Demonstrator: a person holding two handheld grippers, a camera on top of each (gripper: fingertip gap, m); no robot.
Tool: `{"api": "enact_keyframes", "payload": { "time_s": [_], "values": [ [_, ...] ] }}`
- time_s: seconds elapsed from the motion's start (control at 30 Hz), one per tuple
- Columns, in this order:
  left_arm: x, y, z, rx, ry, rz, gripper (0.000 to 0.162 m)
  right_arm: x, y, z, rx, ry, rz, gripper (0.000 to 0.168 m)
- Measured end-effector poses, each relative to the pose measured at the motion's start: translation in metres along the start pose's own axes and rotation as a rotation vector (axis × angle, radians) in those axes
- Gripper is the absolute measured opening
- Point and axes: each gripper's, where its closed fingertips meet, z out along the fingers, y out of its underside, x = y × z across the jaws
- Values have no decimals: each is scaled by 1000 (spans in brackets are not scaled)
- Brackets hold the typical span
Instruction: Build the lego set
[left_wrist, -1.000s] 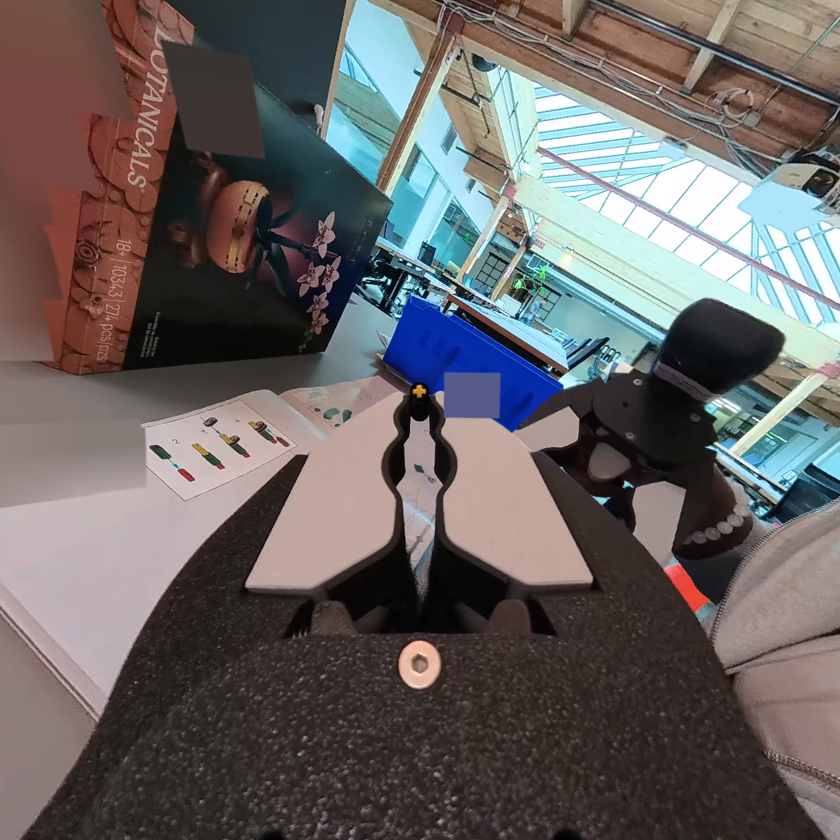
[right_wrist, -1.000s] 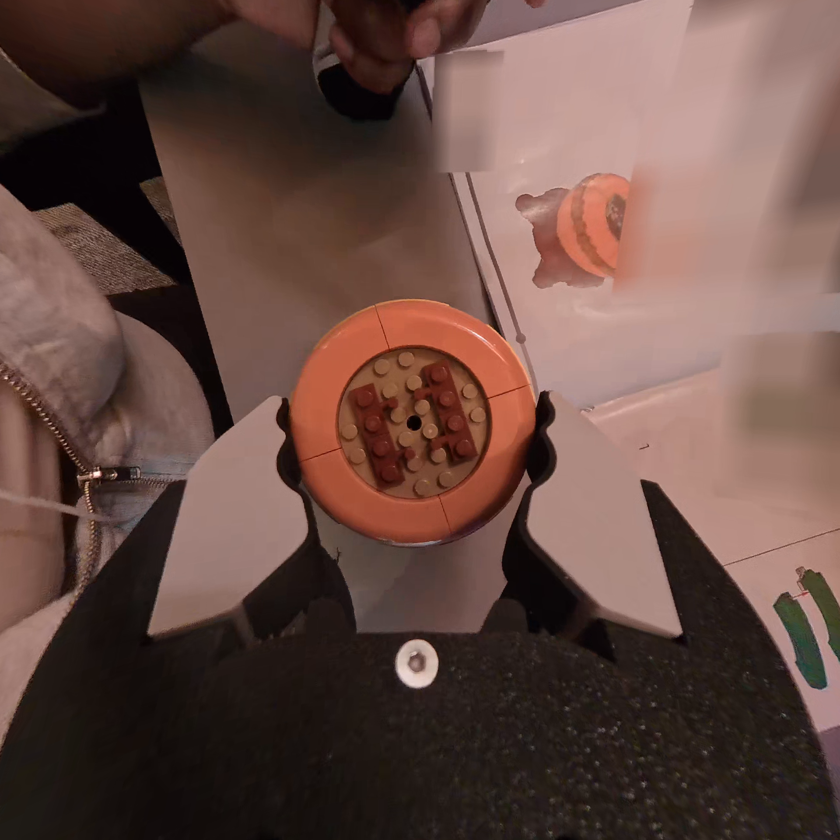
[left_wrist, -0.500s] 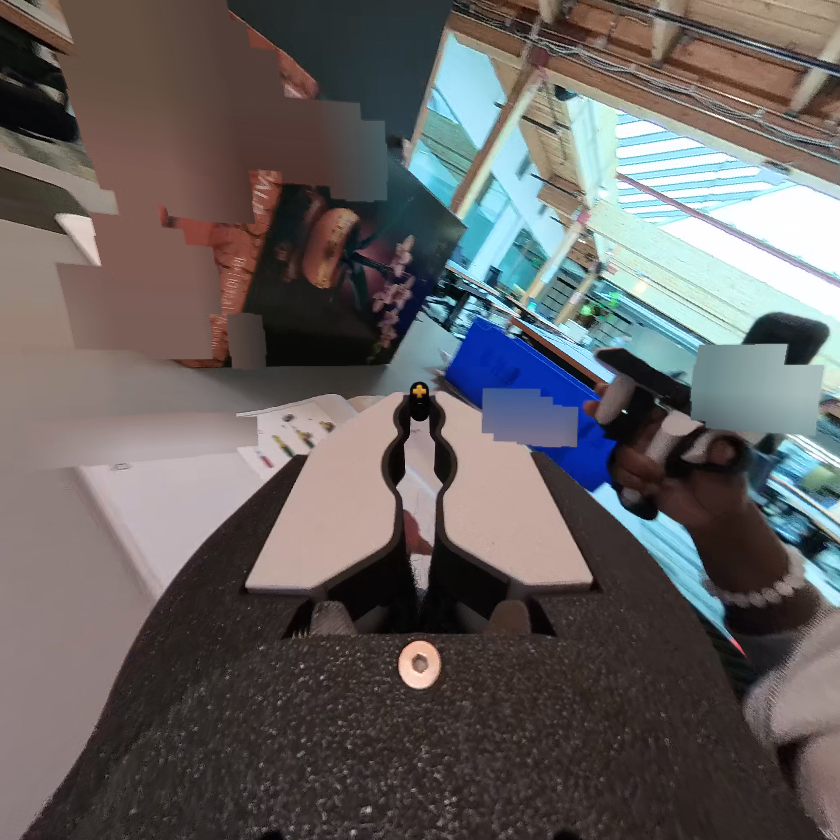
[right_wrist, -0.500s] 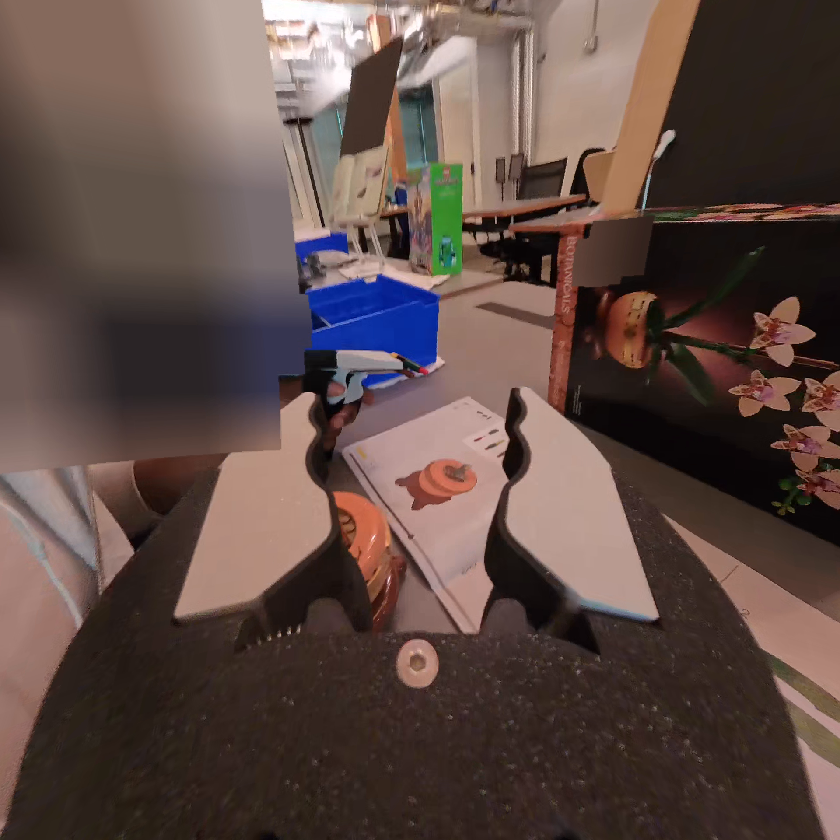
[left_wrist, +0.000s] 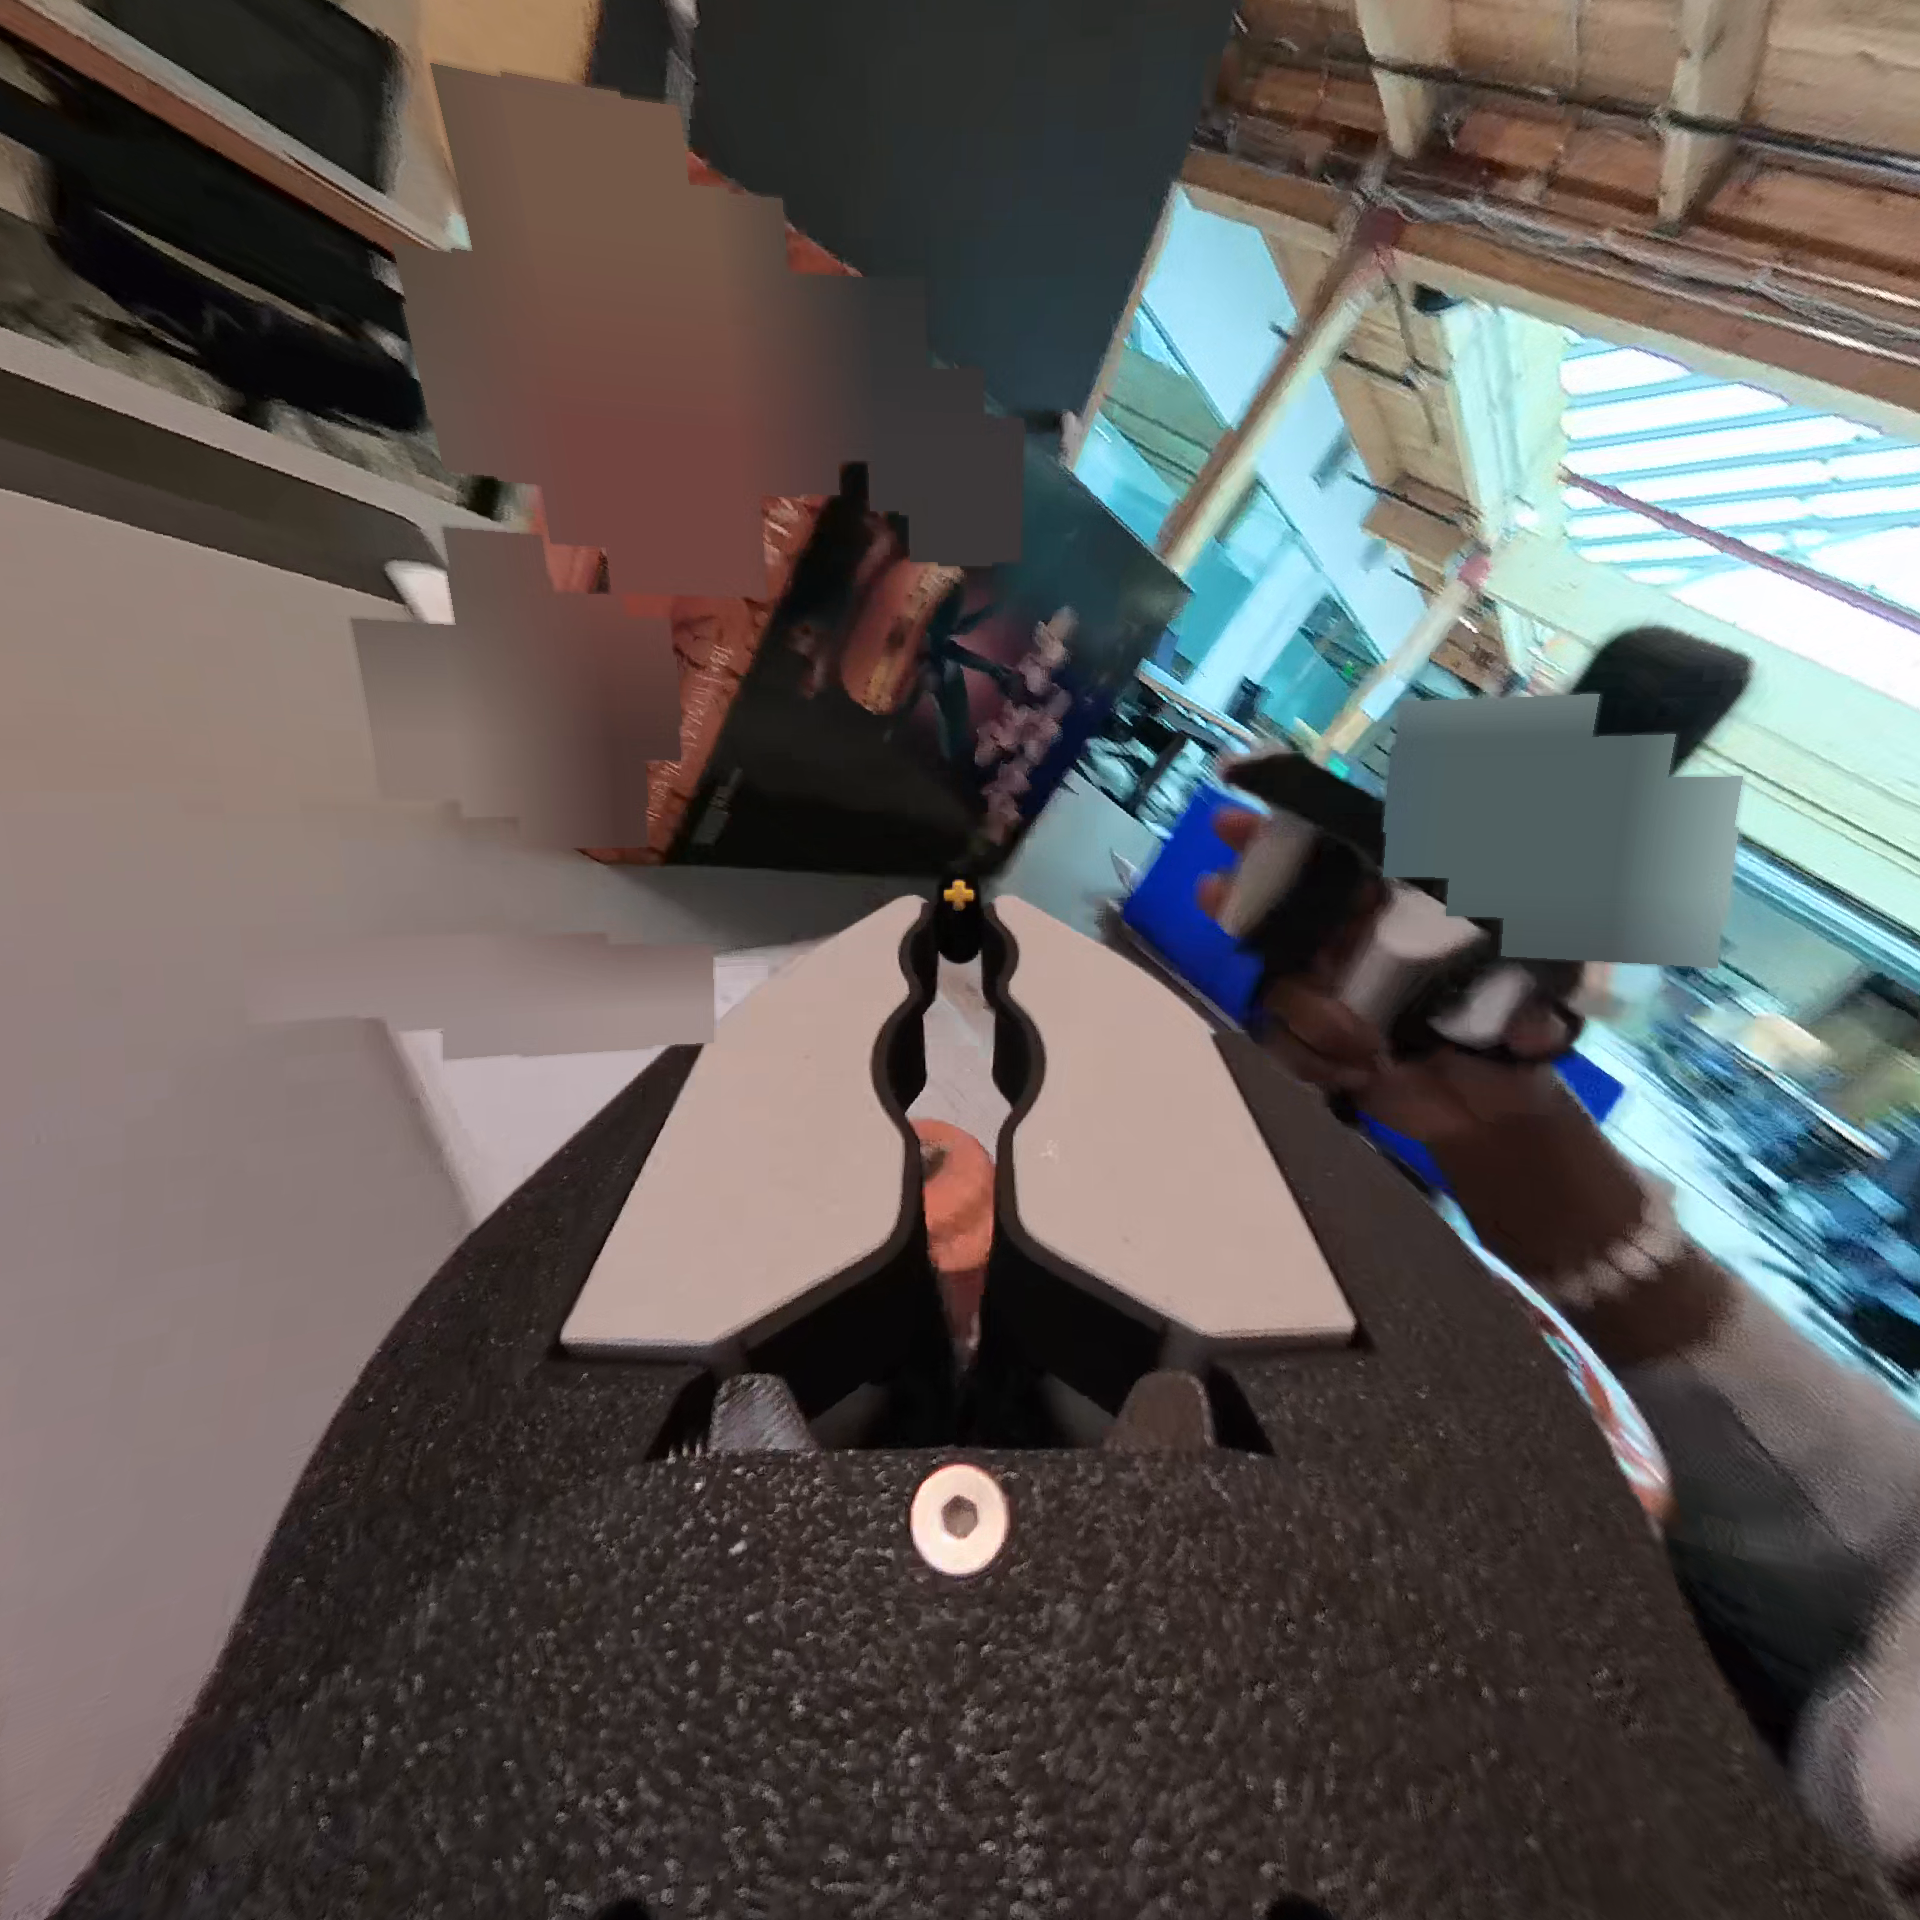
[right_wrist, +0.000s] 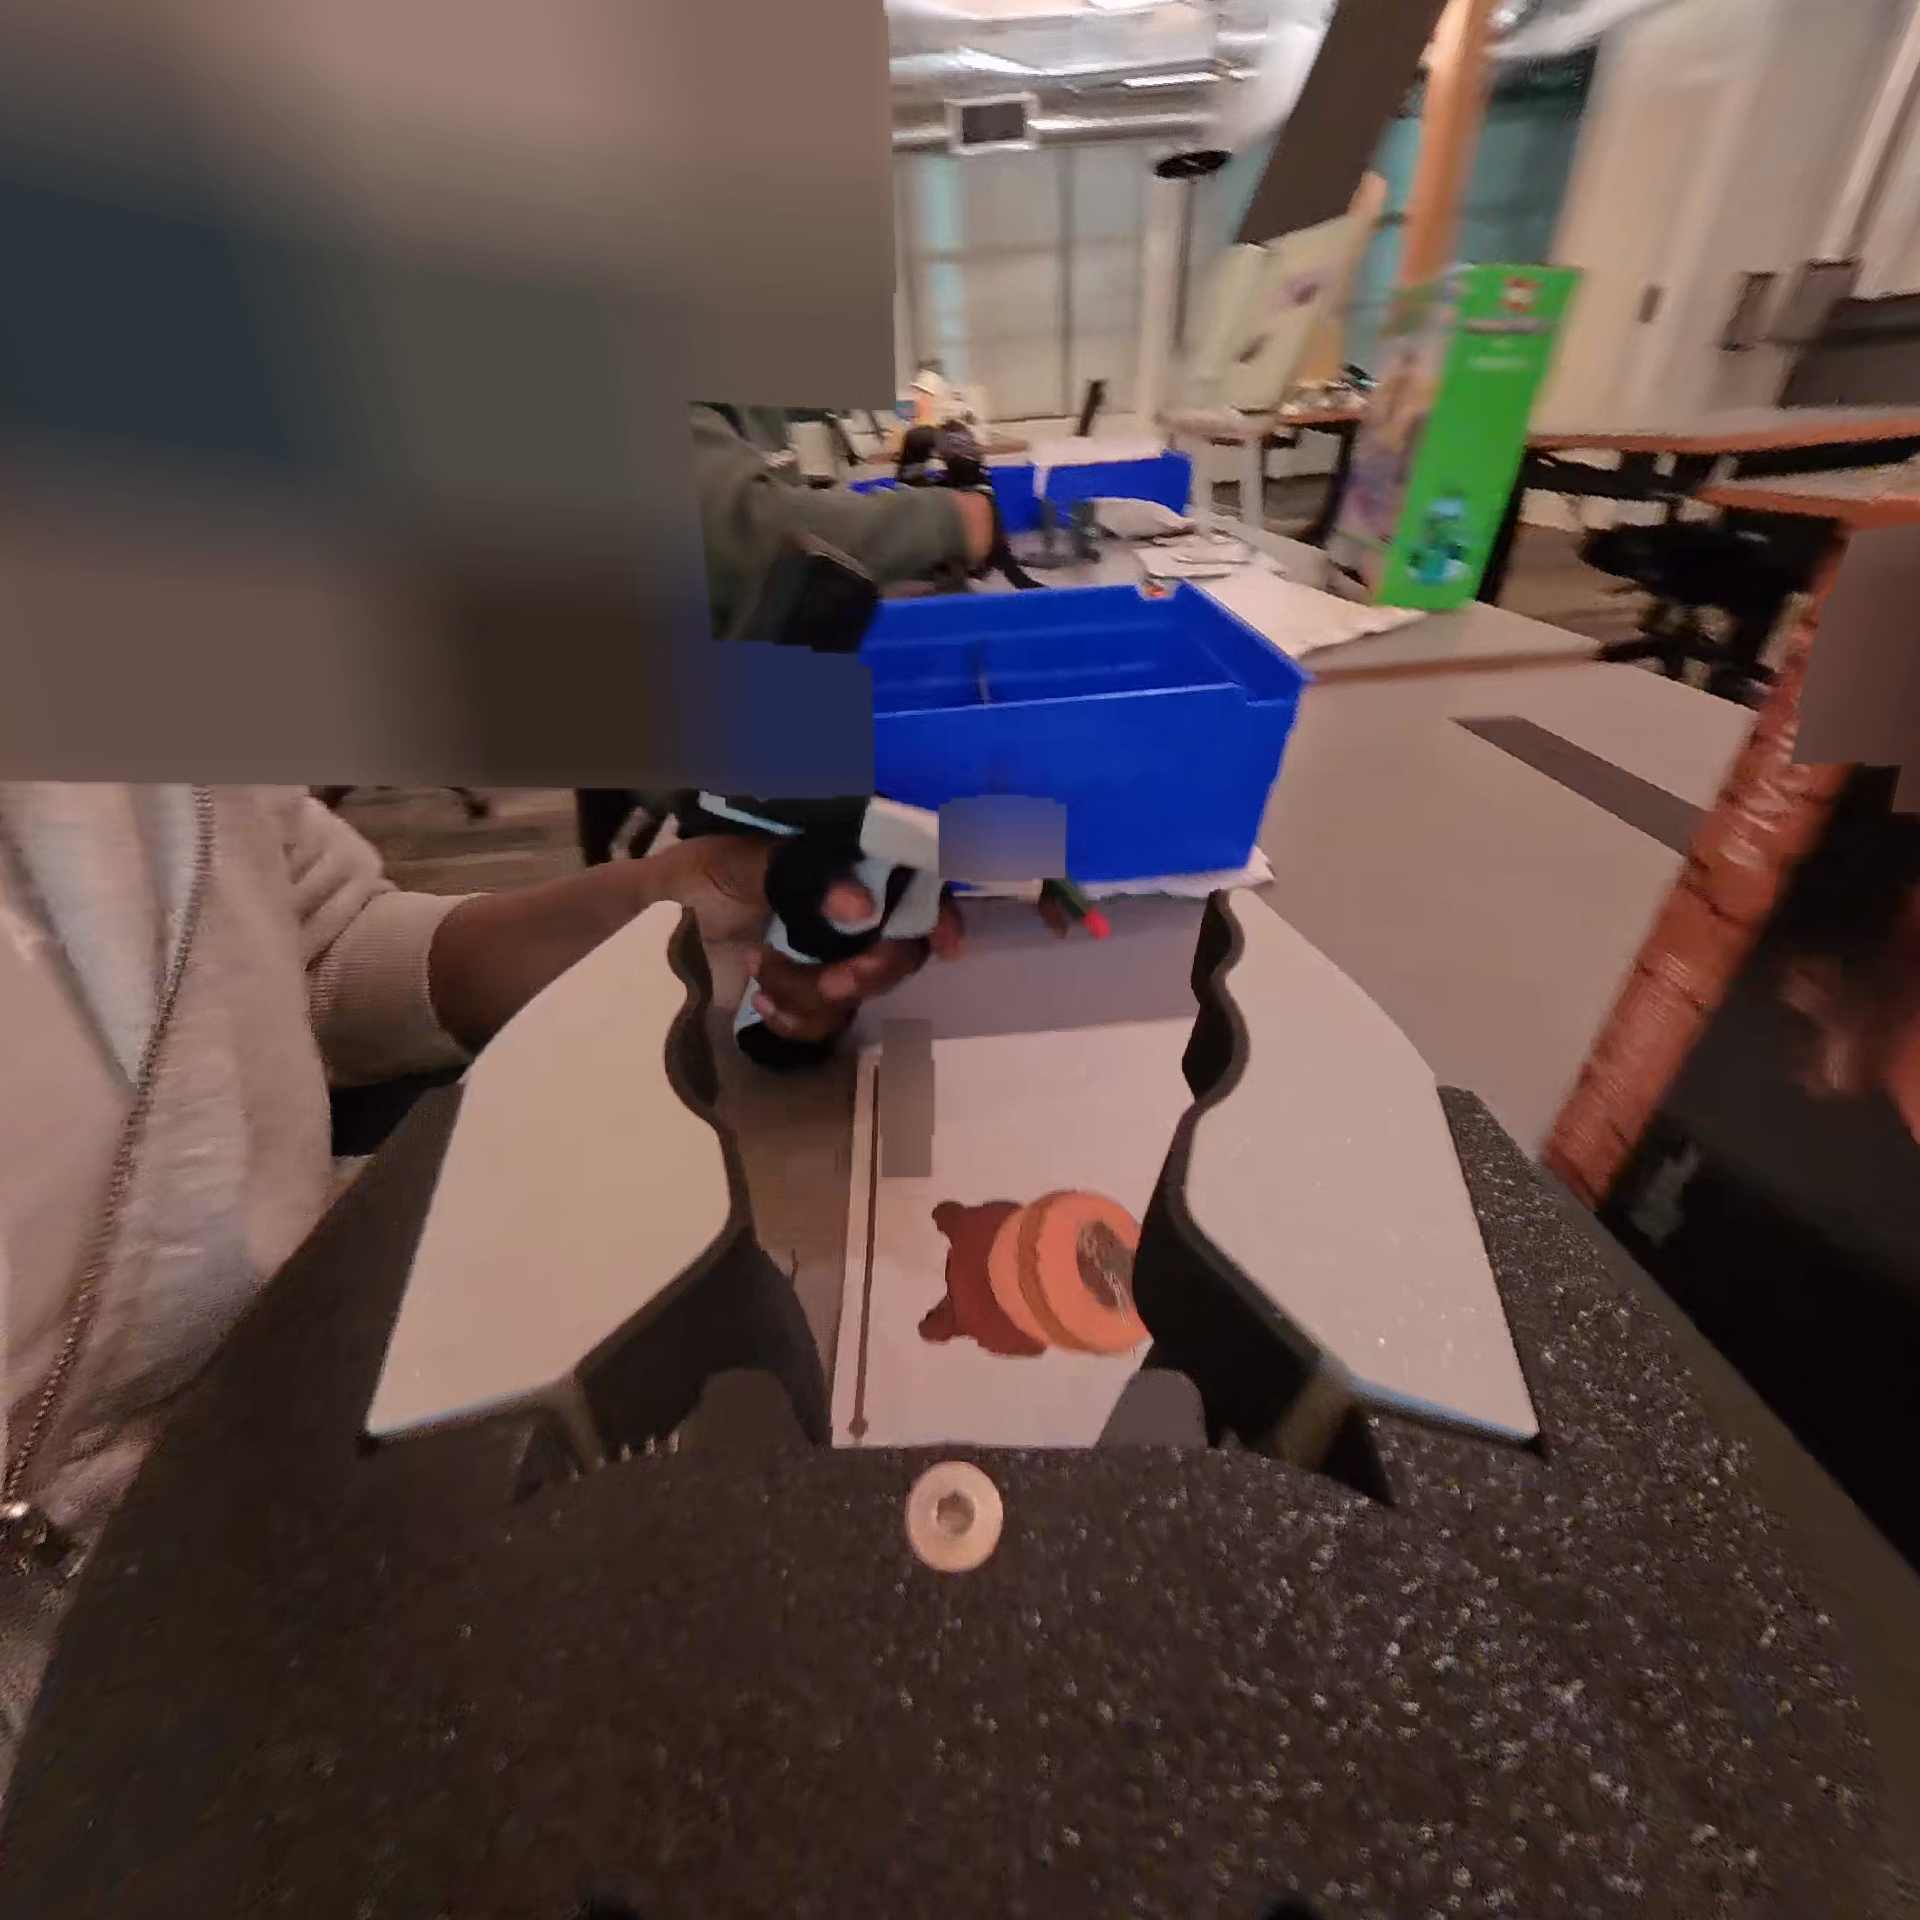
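Note:
My left gripper (left_wrist: 958, 920) is shut on a small black peg with a yellow cross-shaped tip (left_wrist: 958, 896), held up in the air. Through the gap between its fingers an orange round pot part (left_wrist: 951, 1205) shows below, mostly hidden. My right gripper (right_wrist: 948, 920) is open and empty above the open instruction booklet (right_wrist: 1039, 1122), which has a picture of the orange pot. In the right wrist view a hand holds the left gripper (right_wrist: 831, 935) just beyond my fingertips. In the left wrist view a hand holds the right gripper (left_wrist: 1382, 956) to the right.
The dark set box (left_wrist: 883, 727) stands on the grey table (right_wrist: 1455, 883), also at the right in the right wrist view (right_wrist: 1766, 1039). A blue bin (right_wrist: 1081, 727) sits behind the booklet and shows in the left wrist view (left_wrist: 1174, 904). A green box (right_wrist: 1475, 436) stands far back. Tip to tip, the grippers are about 10 centimeters apart.
My right gripper has let go of the orange pot and swung up to look across the table; the pot has left its view. My left gripper has tilted, still shut on the peg.

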Motion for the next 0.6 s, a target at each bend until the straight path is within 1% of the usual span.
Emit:
{"api": "enact_keyframes", "payload": {
  "time_s": [0.03, 0.1, 0.13, 0.2, 0.23, 0.27, 0.3, 0.37, 0.4, 0.43, 0.47, 0.53, 0.6],
  "values": [
    [9, 8, 4, -49, 60, -13, 6, 1, 1, 5, 0, -27, -8, 88],
    [26, 25, 9, -141, 155, -12, 6, 6, 8, 11, -18, -57, -7, 74],
    [32, 33, 11, -187, 181, 14, 6, 7, 12, 13, -29, -73, 13, 71],
    [33, 42, 12, -241, 167, 98, 6, 6, 25, 17, -80, -88, 53, 61],
    [29, 40, 13, -227, 129, 138, 6, 8, 33, 17, -115, -79, 57, 59],
    [23, 32, 12, -175, 72, 187, 6, 11, 39, 18, -138, -61, 52, 57],
    [18, 16, 9, -89, 12, 251, 6, 14, 43, 17, -146, -44, 44, 53],
    [11, -21, -6, 137, -120, 375, 6, 17, 44, 16, -139, -22, 33, 41],
    [6, -33, -15, 217, -190, 416, 6, 20, 44, 14, -137, 0, 32, 36],
    [4, -38, -19, 245, -226, 434, 6, 25, 45, 14, -140, 28, 35, 32],
    [3, -37, -18, 236, -224, 427, 6, 27, 46, 12, -147, 44, 36, 30],
    [4, -29, -13, 194, -186, 369, 6, 26, 46, 10, -149, 34, 37, 32],
    [4, -27, -12, 185, -158, 321, 6, 15, 35, 10, -72, -32, 29, 52]
  ]
}}
